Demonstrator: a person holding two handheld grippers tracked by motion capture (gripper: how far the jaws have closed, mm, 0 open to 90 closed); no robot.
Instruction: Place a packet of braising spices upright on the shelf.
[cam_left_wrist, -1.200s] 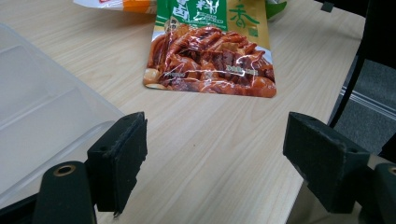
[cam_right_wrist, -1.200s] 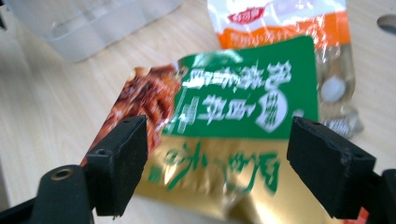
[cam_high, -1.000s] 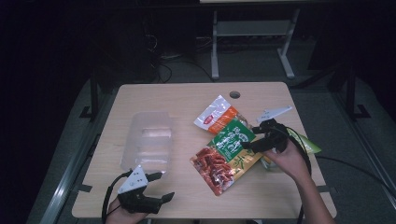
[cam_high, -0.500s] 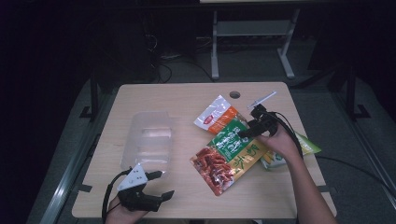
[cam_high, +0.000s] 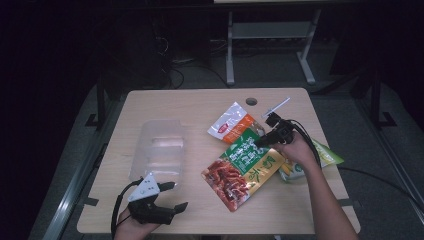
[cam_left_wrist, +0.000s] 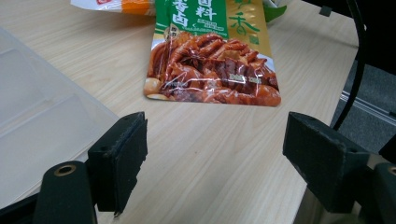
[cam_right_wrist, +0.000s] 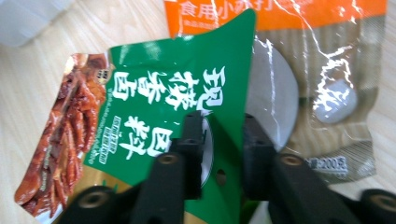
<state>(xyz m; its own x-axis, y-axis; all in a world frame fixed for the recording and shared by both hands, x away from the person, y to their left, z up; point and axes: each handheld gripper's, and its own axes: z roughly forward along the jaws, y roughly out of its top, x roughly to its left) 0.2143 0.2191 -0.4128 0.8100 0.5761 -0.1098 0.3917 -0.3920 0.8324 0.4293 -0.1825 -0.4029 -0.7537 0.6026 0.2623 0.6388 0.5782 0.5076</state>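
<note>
A green and red food packet (cam_high: 245, 162) lies flat right of the table's middle, with its green top end over an orange and white packet (cam_high: 231, 124). My right gripper (cam_high: 261, 142) points down at that green end. In the right gripper view its jaws (cam_right_wrist: 223, 135) stand a narrow gap apart, straddling the green packet's (cam_right_wrist: 154, 93) top edge beside the orange packet (cam_right_wrist: 299, 56). My left gripper (cam_high: 176, 195) rests open near the front left edge. In the left gripper view its jaws (cam_left_wrist: 215, 140) are wide apart over bare wood, facing the packet (cam_left_wrist: 210, 60).
A clear plastic container (cam_high: 160, 150) lies left of the middle, just beyond my left gripper, and shows at the left in the left gripper view (cam_left_wrist: 37, 121). A yellow-green packet (cam_high: 327, 155) lies under the right forearm. The table (cam_high: 190, 105) has a cable hole (cam_high: 251, 101) at the back.
My right gripper has moved from the packet's right side up and left to its green top end. The left gripper and the packets have stayed put.
</note>
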